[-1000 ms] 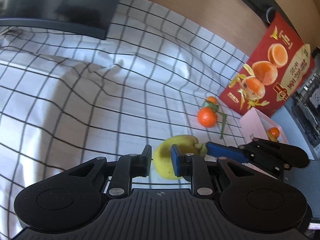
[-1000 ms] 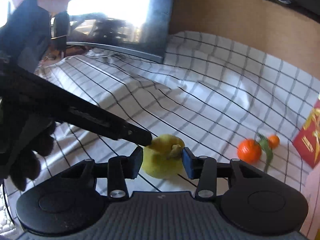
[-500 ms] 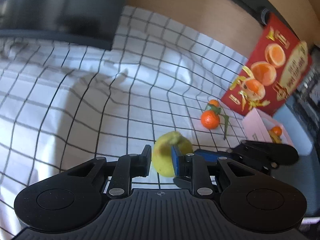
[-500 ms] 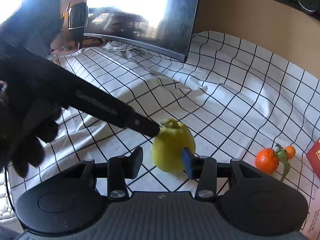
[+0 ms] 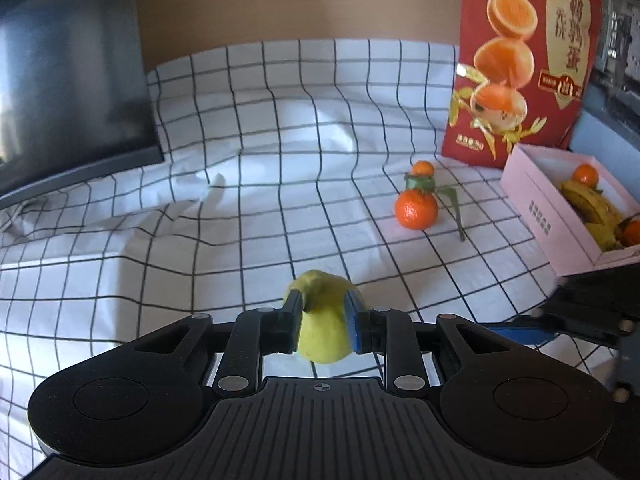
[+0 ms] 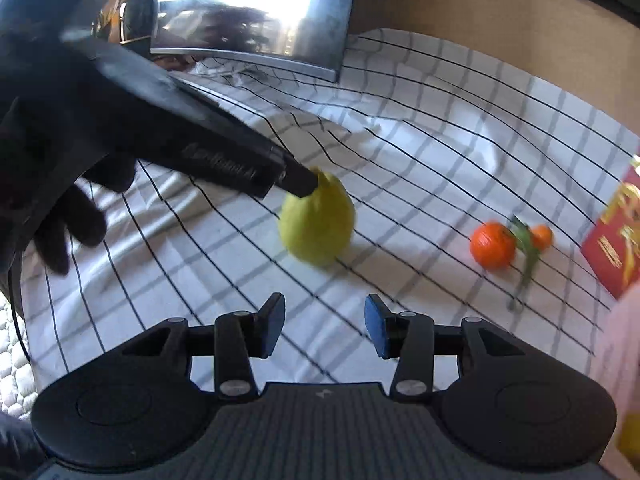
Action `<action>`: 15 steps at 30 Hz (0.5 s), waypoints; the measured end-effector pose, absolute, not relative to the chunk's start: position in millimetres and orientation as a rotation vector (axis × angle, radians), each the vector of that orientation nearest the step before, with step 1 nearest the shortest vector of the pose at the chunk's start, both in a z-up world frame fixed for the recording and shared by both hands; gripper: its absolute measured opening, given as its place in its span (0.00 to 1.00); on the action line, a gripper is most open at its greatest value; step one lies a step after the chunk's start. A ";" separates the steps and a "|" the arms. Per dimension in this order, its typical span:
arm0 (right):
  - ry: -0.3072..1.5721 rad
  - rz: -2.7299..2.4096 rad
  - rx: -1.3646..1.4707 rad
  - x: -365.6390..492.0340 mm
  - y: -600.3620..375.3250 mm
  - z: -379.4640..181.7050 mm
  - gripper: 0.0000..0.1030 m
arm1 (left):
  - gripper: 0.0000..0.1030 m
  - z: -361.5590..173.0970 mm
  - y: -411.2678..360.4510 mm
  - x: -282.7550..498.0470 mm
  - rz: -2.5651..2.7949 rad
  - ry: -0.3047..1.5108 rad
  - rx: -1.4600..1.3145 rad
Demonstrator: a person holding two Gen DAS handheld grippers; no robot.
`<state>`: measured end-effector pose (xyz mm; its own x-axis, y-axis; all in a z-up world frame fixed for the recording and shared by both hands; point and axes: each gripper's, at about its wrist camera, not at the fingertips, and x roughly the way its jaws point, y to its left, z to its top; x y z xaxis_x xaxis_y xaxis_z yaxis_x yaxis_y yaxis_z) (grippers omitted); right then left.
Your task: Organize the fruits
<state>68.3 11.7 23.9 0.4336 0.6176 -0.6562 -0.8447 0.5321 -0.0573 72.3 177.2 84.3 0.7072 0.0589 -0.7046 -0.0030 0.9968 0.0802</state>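
A yellow-green pear-shaped fruit [image 5: 322,336] stands upright on the checked cloth [image 5: 240,200]. My left gripper [image 5: 323,320] has the fruit's upper part between its pads, which touch both sides; its jaws are opening. In the right wrist view the left gripper's fingertip [image 6: 298,184] rests on the top of the fruit [image 6: 318,224]. My right gripper [image 6: 324,328] is open and empty, a short way back from the fruit. Two leafy tangerines [image 5: 416,210] lie to the right. A pink box [image 5: 536,208] holds bananas [image 5: 588,204] and a tangerine [image 5: 585,174].
A red fruit carton [image 5: 520,60] stands behind the pink box. A dark monitor [image 5: 68,80] sits at the back left on the cloth. A black-gloved hand [image 6: 40,160] holds the left gripper. The right gripper's blue finger [image 5: 514,327] reaches in from the right.
The right gripper has pulled back from the fruit, which earlier sat between its fingers. The left gripper has rolled level and closed in over the fruit, which now stands upright.
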 end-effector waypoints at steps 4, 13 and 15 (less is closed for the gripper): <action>0.637 0.909 -0.388 59.9 -8.3 25.1 0.43 | 0.46 78.7 166.5 74.7 0.018 0.812 0.134; 0.642 0.879 -0.343 45.1 -30.8 27.7 0.43 | 0.61 75.7 178.6 75.9 0.041 0.826 0.004; 0.632 0.870 -0.343 41.5 -35.5 29.6 0.43 | 0.61 72.7 182.6 80.9 0.070 0.829 -0.014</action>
<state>41.5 -35.5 29.6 0.4806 0.5993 -0.6402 -0.7940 0.6073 -0.0276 80.9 182.6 72.7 0.6735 0.0567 -0.7370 -0.0677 0.9976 0.0148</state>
